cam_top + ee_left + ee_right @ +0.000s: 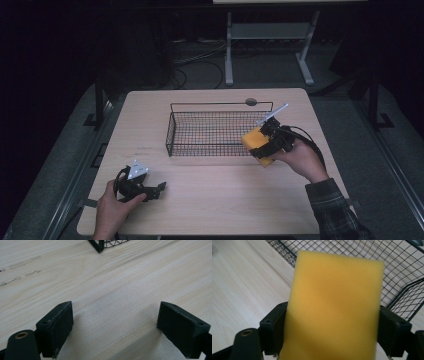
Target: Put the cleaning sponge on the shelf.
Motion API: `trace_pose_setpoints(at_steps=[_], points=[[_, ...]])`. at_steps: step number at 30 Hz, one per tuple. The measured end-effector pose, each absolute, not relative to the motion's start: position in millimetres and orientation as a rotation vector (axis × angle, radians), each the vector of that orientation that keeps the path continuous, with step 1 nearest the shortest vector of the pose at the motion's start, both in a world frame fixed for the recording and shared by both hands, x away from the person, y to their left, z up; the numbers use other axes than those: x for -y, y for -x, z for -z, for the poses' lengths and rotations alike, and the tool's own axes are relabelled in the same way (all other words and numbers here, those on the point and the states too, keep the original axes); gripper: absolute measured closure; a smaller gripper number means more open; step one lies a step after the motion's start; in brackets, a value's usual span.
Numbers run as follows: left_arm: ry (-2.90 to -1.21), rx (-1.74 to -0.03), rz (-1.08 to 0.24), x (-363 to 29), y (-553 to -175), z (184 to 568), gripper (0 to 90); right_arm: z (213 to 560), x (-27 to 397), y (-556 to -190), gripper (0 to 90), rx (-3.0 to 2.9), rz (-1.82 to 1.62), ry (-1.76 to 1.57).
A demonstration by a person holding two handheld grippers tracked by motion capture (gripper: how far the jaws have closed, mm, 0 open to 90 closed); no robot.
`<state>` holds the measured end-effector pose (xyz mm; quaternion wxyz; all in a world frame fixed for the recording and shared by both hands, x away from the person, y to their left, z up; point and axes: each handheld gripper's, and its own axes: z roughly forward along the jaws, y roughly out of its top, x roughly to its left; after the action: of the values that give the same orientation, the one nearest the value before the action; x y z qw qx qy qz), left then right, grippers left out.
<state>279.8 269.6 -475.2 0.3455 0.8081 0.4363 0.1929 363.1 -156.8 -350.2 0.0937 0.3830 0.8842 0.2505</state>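
A yellow sponge (pixel 256 143) is clamped in my right gripper (pixel 266 144), held in the air at the right end of a black wire basket (pixel 216 131). In the right gripper view the sponge (pixel 334 307) stands upright between both black pads (pixel 273 332), which press its sides, with the basket's mesh (pixel 397 270) behind it. My left gripper (pixel 156 190) rests low over the near left part of the wooden table (pixel 210 195). Its jaws stand wide apart, the pads (pixel 57 327) with only bare wood between them.
The basket's corner (pixel 98 245) shows at the top of the left gripper view. A round grey cable port (pixel 251 102) sits at the table's far edge. A white desk frame (pixel 270 45) stands on the floor beyond.
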Motion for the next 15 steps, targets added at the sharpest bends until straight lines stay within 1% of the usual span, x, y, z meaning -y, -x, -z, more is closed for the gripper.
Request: trace_pose_setpoints(at_steps=[15], points=[[-2.1, -1.133, -0.499, -269.7, -279.7, 475.1, 12.6, 346.8, 157.3, -397.5, 20.8, -2.576, -0.724, -1.203]])
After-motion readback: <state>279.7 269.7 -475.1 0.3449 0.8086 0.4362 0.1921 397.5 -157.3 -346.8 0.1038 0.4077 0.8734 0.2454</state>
